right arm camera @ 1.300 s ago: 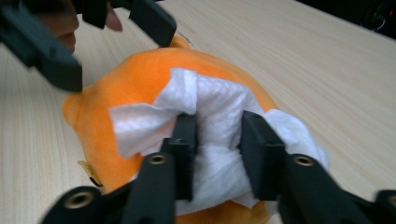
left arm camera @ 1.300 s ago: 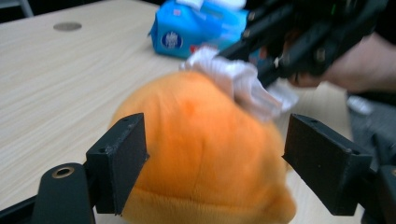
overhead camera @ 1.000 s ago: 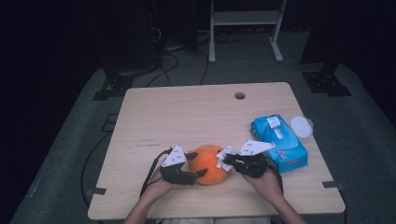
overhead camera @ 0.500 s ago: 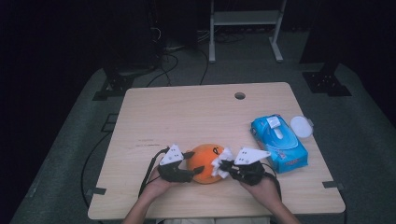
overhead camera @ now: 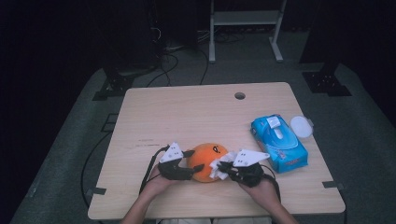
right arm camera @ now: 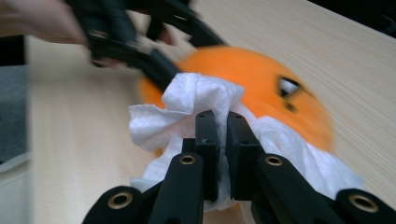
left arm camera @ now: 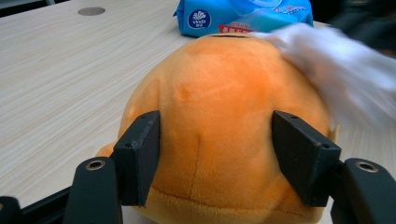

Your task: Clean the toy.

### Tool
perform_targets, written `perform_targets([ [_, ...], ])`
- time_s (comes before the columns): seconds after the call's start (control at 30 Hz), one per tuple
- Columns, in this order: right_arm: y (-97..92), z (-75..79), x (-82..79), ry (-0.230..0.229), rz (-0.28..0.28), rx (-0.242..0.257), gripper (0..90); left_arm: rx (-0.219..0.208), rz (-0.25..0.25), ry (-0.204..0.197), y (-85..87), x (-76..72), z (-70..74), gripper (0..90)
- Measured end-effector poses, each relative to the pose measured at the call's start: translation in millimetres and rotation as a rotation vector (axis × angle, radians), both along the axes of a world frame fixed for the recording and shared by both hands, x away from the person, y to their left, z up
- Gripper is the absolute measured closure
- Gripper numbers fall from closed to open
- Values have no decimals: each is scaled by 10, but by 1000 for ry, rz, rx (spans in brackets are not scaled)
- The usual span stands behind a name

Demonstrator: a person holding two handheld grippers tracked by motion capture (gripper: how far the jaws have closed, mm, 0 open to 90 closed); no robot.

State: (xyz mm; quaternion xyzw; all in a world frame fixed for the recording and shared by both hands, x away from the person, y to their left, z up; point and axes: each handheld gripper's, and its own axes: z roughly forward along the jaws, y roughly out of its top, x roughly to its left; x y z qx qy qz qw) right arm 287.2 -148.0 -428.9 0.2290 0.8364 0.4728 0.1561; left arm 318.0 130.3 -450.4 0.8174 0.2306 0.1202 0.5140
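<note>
the orange plush toy (overhead camera: 208, 161) sits near the front edge of the table (overhead camera: 187, 116), right between the two hands, and the person is wiping it. the left gripper (overhead camera: 192, 161) has its jaws set on either flank of the toy; they have just been closing in, and in the left gripper view both pads (left arm camera: 140, 156) lie against the soft orange fabric, a clamp about half way in rather than a hard squeeze. the right gripper (overhead camera: 223, 169) is pinched nearly tight on a crumpled white wipe (right arm camera: 196, 105), which is pressed against the toy's near side, just beside its small printed eye (right arm camera: 286, 87).

here is where it could slip. the toy is soft and round, so a firm sideways stroke from the wipe could roll it or squirt it out of the left jaws, since the plush gives under the pads. the wipe is held by a small fold only; dragging it hard over fuzzy fabric might tug it free or bunch it so bare jaw tips rub the toy instead. the two grippers are close together, and a long stroke toward the left one could knock the jaws into each other. the blue wipe pack (overhead camera: 279, 141) and its white lid (overhead camera: 300, 126) lie off to the right, near enough that a wide backswing could clip them.
</note>
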Motion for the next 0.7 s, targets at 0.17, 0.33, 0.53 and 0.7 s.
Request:
perform_targets([
  [0.17,-191,-100,116,40,-90,-6,841,10,4,-6,-6,-14,-2,352],
  [0.33,49,21,-25,0,17,17,840,17,12,-6,-18,-11,-2,363],
  [0.53,-111,-45,99,27,-52,24,841,0,-31,-13,-44,-38,112,216],
  [0.7,-174,-80,145,56,-67,52,843,38,-50,-16,-67,-31,43,245],
])
